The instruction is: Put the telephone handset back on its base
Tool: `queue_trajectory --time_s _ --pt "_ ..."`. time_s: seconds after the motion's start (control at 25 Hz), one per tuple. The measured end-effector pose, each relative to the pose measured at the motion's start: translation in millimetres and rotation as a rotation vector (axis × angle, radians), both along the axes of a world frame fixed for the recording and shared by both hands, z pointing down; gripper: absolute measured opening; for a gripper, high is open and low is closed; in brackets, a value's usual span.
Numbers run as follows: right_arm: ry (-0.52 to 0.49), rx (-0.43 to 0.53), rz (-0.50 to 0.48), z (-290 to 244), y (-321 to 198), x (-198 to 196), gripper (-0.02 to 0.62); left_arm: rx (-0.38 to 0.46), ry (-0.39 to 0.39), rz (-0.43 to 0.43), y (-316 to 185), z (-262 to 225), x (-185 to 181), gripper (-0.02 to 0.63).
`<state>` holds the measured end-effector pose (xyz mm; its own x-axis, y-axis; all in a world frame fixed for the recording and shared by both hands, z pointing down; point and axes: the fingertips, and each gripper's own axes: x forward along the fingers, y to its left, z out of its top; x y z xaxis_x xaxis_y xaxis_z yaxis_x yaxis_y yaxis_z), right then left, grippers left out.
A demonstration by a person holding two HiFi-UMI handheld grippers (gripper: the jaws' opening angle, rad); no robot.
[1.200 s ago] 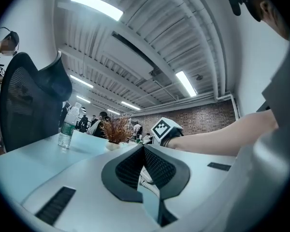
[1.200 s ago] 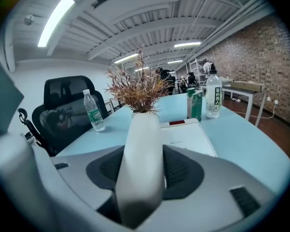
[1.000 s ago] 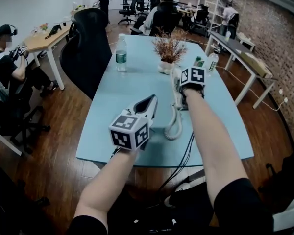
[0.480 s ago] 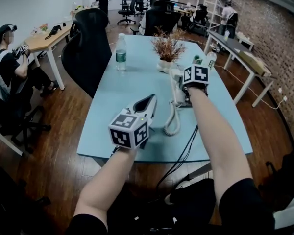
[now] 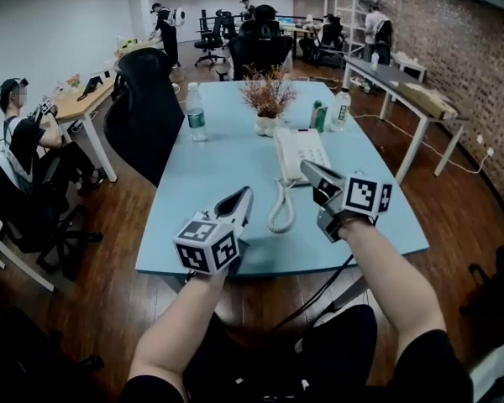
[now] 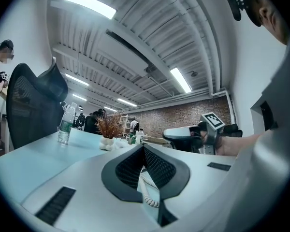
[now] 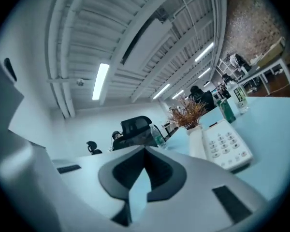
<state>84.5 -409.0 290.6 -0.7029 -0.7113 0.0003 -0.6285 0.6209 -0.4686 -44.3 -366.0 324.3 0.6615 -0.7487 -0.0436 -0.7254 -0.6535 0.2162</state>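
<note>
The white telephone [image 5: 305,148] stands mid-table, its keypad [image 7: 228,144] facing up. The handset [image 5: 284,151] lies along the left side of the base, also seen as the handset [image 7: 195,143] beside the keys. Its coiled cord [image 5: 278,211] loops toward the near edge and shows below the left jaws as the cord [image 6: 147,190]. My right gripper [image 5: 311,173] hovers just in front of the phone, apart from it, shut and holding nothing. To the left of the cord, my left gripper [image 5: 244,195] is shut and holds nothing.
A dried plant in a white pot [image 5: 267,101], a water bottle [image 5: 195,112], a green can [image 5: 318,116] and another bottle [image 5: 343,107] stand behind the phone. A black office chair [image 5: 147,99] is at the light blue table's [image 5: 193,183] left side. People sit and stand further off.
My right gripper has come off the telephone and drawn back toward the near table edge, jaws now closed. The handset and base are uncovered. The left gripper has hardly moved.
</note>
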Motion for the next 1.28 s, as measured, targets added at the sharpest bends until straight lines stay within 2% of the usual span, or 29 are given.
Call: queue_trajectory --time_s 0.12,0.28,0.32,0.36,0.48,0.6,0.72,0.88,1.04,1.16,1.28 --pt "-0.04 0.012 0.01 2.6 44.8 24.7 0.008 0.0 0.0 0.032 19.3 -3.2 8.6 -0.003" --pt "-0.281 -0.006 -0.045 3.3 120.4 45.6 0.008 -0.003 0.0 0.102 61.6 -5.6 17.4 -0.003" --pt "-0.309 -0.008 -0.054 9.3 139.2 48.1 0.008 -0.011 0.003 0.115 71.8 -3.8 17.6 -0.003" --pt "-0.303 -0.015 -0.051 20.1 156.2 49.7 0.008 -0.023 0.01 0.123 81.1 -1.1 17.1 -0.003" --pt "-0.201 -0.002 -0.001 52.6 191.0 53.8 0.007 -0.053 0.01 0.126 100.9 9.7 13.9 -0.003" --pt "-0.142 0.094 0.045 59.1 201.6 59.4 0.008 -0.056 -0.009 0.091 108.5 18.3 8.1 -0.003" --pt "-0.083 0.11 0.052 65.6 202.9 60.3 0.007 -0.083 0.029 0.077 119.5 26.4 6.1 -0.003" --pt "-0.095 0.093 0.045 83.7 212.3 62.5 0.008 -0.086 -0.001 0.094 136.4 34.8 7.4 -0.003" --pt "-0.08 0.095 0.013 86.5 219.1 44.9 0.008 -0.08 -0.005 0.142 142.9 34.4 15.0 -0.003" --pt "-0.051 0.105 -0.003 87.0 228.8 35.7 0.008 -0.092 -0.051 0.135 147.7 40.4 14.5 -0.003" --pt "-0.048 0.11 0.0 86.0 231.0 35.3 0.008 -0.09 -0.055 0.131 149.3 38.4 14.0 -0.003"
